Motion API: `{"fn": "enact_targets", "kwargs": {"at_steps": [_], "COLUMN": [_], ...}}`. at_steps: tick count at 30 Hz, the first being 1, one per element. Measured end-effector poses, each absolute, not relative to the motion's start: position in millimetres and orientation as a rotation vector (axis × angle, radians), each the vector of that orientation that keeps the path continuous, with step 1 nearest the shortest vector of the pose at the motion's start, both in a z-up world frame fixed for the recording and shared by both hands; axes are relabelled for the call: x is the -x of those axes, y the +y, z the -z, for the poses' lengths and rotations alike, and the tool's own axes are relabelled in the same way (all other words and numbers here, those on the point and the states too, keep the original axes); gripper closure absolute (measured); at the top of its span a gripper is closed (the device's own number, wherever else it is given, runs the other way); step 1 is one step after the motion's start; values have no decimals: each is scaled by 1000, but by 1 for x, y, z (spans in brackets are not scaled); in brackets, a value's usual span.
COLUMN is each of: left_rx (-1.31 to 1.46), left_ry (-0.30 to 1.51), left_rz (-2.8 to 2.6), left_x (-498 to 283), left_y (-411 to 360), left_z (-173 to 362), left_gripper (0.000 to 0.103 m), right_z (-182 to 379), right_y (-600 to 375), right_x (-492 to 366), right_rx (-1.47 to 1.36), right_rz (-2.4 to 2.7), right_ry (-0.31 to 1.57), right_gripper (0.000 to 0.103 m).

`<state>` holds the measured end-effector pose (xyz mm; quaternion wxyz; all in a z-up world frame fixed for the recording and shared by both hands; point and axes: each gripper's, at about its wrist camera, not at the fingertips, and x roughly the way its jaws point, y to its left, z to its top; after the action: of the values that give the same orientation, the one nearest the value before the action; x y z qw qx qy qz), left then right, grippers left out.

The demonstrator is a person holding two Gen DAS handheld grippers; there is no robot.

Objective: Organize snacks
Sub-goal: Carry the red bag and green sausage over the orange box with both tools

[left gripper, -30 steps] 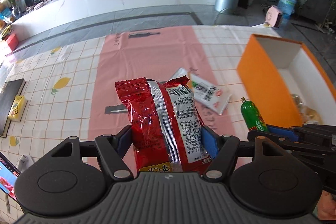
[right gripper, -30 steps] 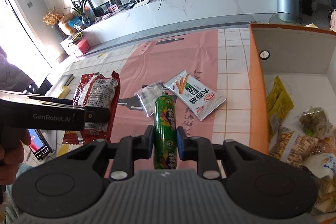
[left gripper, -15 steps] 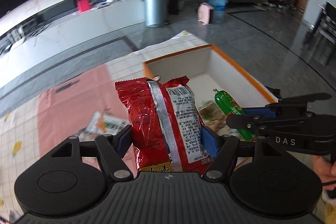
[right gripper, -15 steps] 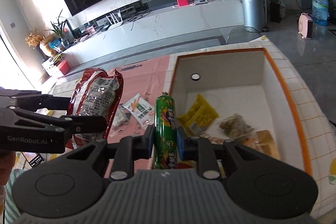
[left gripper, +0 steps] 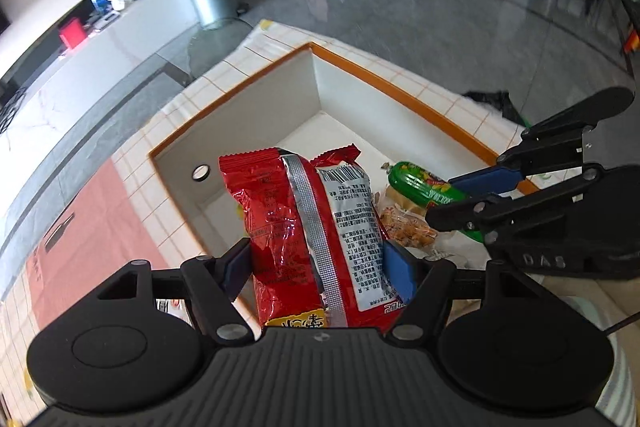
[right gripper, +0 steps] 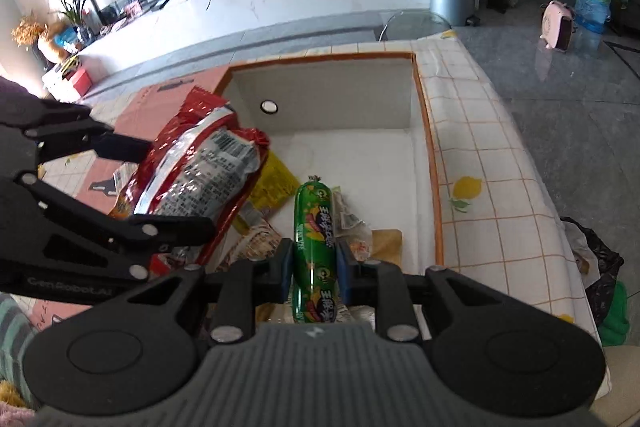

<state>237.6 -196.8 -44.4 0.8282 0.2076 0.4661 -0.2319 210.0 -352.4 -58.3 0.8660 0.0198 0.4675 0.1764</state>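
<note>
My left gripper (left gripper: 318, 265) is shut on a red snack bag (left gripper: 308, 227) and holds it over the near left part of the orange-rimmed white box (left gripper: 400, 97). The bag also shows in the right wrist view (right gripper: 196, 171), with the left gripper (right gripper: 132, 183) around it. My right gripper (right gripper: 314, 261) is shut on a green sausage stick (right gripper: 314, 247) and holds it above the box (right gripper: 428, 155). The stick (left gripper: 424, 189) and right gripper (left gripper: 472, 199) show in the left wrist view. Several snack packets (right gripper: 272, 183) lie in the box.
The box stands on a checked tablecloth (right gripper: 492, 187) with a pink strip (left gripper: 92, 219) to its left. The table's right edge (right gripper: 560, 211) is close to the box. A snack packet (right gripper: 120, 173) lies on the cloth left of the box.
Both grippers have moved right with their snacks, from over the pink strip to over the box. Both stay shut on what they hold.
</note>
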Motion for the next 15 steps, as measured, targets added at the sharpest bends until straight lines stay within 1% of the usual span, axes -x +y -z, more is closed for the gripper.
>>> {"fn": "enact_targets", "kwargs": {"at_steps": [7, 15], "left_rx": [-542, -632], "left_ry": [1102, 1189], "left_rz": [502, 580], "left_x": [-265, -280], "left_y": [-209, -218], "left_z": [76, 92], "left_gripper": [23, 23], "right_z": [84, 101], "right_y": [-343, -324], "right_x": [-237, -258], "right_rx": [56, 195], "right_rz": [-386, -430], "right_ry": [1050, 1141], "right_gripper": [84, 84]}}
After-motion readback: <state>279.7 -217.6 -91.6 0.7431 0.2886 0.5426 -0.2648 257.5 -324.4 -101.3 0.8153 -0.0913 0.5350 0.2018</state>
